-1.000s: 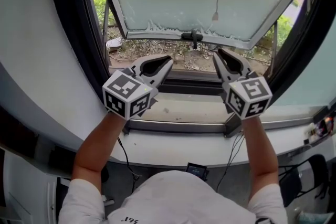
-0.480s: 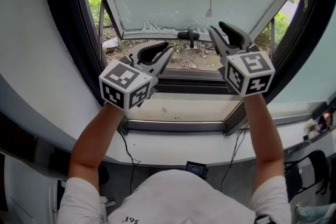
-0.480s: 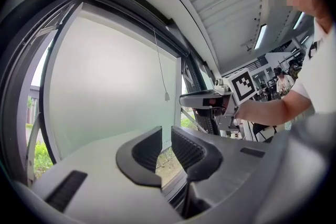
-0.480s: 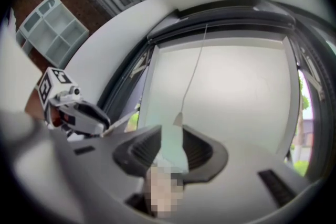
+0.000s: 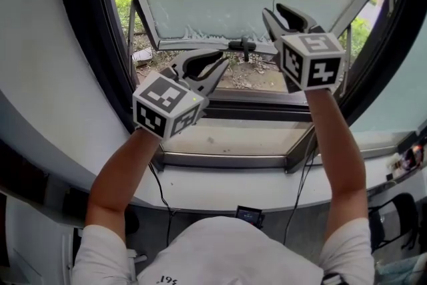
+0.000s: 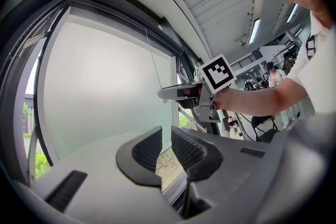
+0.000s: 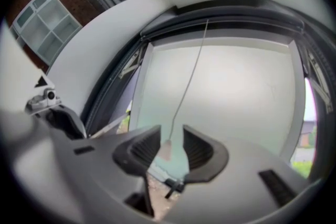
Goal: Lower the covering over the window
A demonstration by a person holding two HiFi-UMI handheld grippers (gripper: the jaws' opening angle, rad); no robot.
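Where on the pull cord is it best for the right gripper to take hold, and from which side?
Grip the small end piece, where the thin cord thickens and should not slip through. Come straight from the room side: the right gripper, its jaws just opening, has it between them, not yet pressed.

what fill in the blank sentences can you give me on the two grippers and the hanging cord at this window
1. The pull on the cord hangs between the jaws of the ___ gripper.
2. In the head view the right gripper is held ___ than the left gripper.
3. The left gripper's jaws have ___ between them.
Missing: right; higher; nothing.
Both grippers' jaws have just been opening, the pull loose between the right's.
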